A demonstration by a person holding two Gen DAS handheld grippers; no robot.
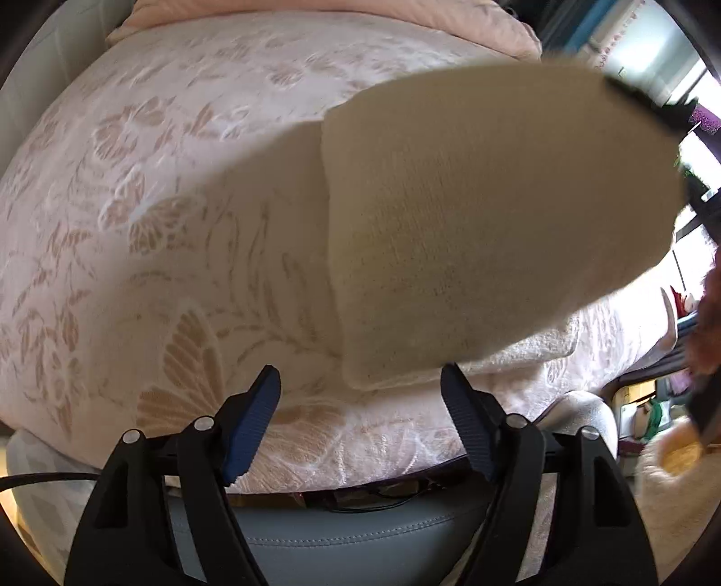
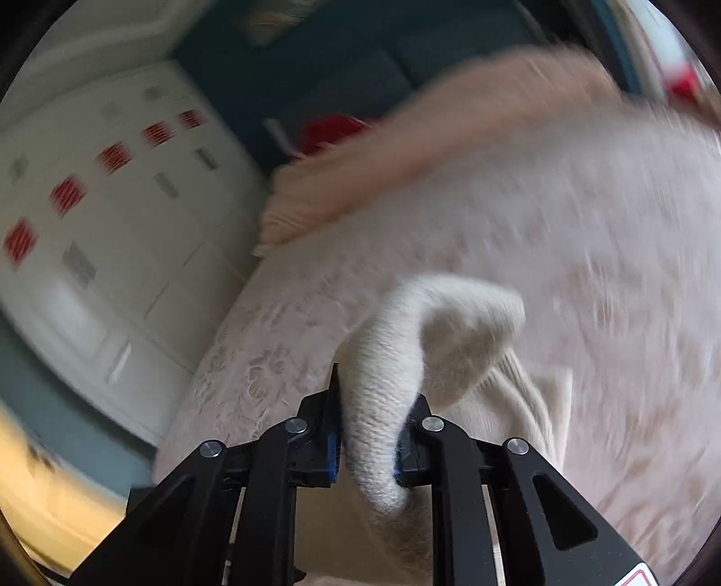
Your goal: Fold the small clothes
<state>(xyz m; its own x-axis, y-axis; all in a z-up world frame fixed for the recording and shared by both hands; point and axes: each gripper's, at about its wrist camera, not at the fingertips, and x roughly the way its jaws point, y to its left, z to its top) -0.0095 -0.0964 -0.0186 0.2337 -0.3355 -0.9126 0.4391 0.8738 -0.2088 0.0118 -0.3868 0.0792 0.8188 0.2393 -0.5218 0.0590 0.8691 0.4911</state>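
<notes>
Right gripper [image 2: 376,432]: jaws clamped on a bunched end of the cream knit [image 2: 396,360]; the rest hangs below and to the right of the fingers. View is motion-blurred.

Left gripper [image 1: 360,396]: jaws wide apart, empty, over the bed edge. The knit [image 1: 486,225] hangs in the air just ahead and right of it, above the floral bedspread [image 1: 135,203], long axis slanting up-right. Its lower corner sits almost between the open fingers, so left is placed to take it. Pink pillow [image 1: 315,13] beyond.
</notes>
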